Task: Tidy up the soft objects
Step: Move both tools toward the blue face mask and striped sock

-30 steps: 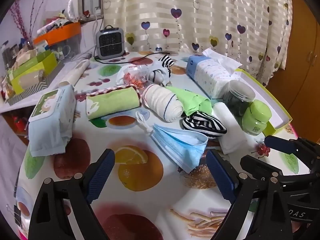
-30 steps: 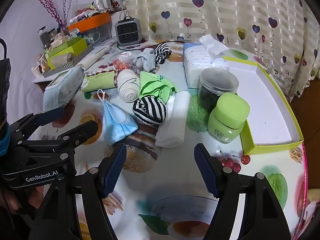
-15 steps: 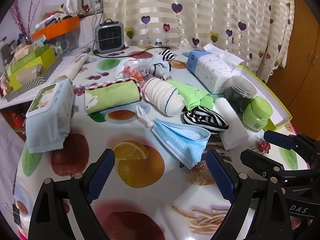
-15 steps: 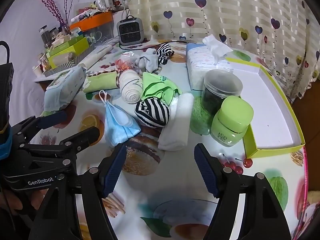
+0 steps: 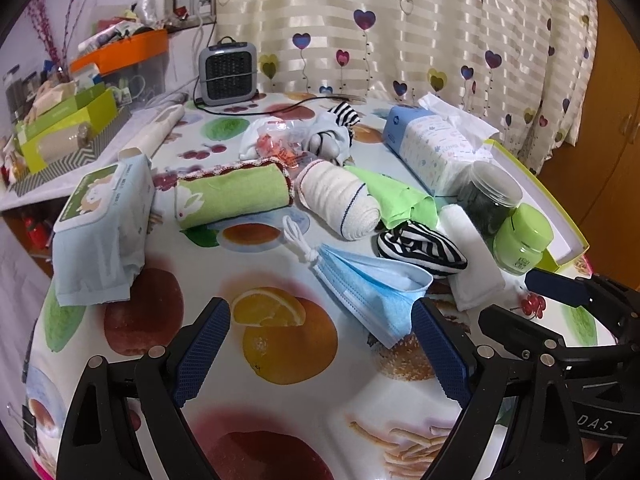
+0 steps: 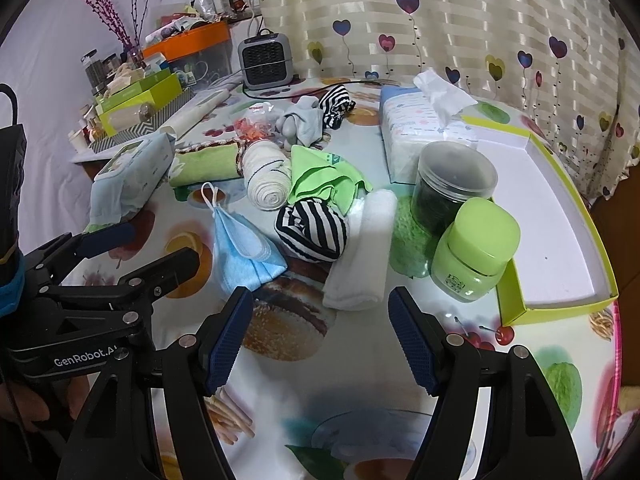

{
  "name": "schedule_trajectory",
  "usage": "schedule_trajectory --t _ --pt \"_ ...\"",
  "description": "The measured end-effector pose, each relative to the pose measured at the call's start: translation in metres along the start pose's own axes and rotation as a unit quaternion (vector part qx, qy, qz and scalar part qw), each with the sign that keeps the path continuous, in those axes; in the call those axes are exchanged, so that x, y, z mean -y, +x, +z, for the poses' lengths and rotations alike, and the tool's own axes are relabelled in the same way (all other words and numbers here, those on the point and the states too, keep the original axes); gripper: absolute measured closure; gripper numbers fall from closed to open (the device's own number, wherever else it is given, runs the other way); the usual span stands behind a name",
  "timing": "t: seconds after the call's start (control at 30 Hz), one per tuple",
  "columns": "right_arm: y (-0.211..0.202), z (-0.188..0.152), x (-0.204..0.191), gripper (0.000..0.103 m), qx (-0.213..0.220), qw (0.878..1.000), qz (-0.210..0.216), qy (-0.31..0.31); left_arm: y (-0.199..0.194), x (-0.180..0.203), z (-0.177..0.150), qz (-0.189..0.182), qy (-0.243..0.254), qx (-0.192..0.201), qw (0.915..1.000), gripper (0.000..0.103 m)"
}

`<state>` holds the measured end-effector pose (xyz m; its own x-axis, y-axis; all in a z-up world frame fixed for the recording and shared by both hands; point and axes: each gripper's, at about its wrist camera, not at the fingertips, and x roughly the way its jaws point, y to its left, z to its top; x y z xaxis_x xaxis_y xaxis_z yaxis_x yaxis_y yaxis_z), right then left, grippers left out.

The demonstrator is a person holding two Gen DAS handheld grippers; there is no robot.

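On the worktop (image 5: 280,392) the face mask (image 5: 372,292) lies nearest, with the striped bundle (image 5: 420,246) just behind its right end and the folded towel (image 5: 472,264) touching that bundle on the right. Behind them run, left to right, the wipes pack (image 5: 100,216), the rolled cloth (image 5: 232,194), the bandage roll (image 5: 340,204) and the crumpled cloth (image 5: 400,200) (its edge tucked under the roll's far side, as far as can be told). The tissue pack (image 6: 416,132) stands further back, the two jars (image 6: 476,248) sit right of the towel, and the open box (image 6: 560,208) lies right of the jars.
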<state>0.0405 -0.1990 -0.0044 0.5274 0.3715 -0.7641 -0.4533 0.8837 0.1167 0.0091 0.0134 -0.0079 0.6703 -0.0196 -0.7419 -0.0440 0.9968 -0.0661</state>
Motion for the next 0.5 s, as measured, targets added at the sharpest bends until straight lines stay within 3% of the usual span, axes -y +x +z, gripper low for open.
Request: schedule_trajectory --t 0.5 --pt "0.0064 0.0055 -0.0015 0.032 -0.003 1.000 0.008 -0.004 0.0077 -0.0016 -0.0001 0.003 -0.003 -0.011 0.9999 0.014"
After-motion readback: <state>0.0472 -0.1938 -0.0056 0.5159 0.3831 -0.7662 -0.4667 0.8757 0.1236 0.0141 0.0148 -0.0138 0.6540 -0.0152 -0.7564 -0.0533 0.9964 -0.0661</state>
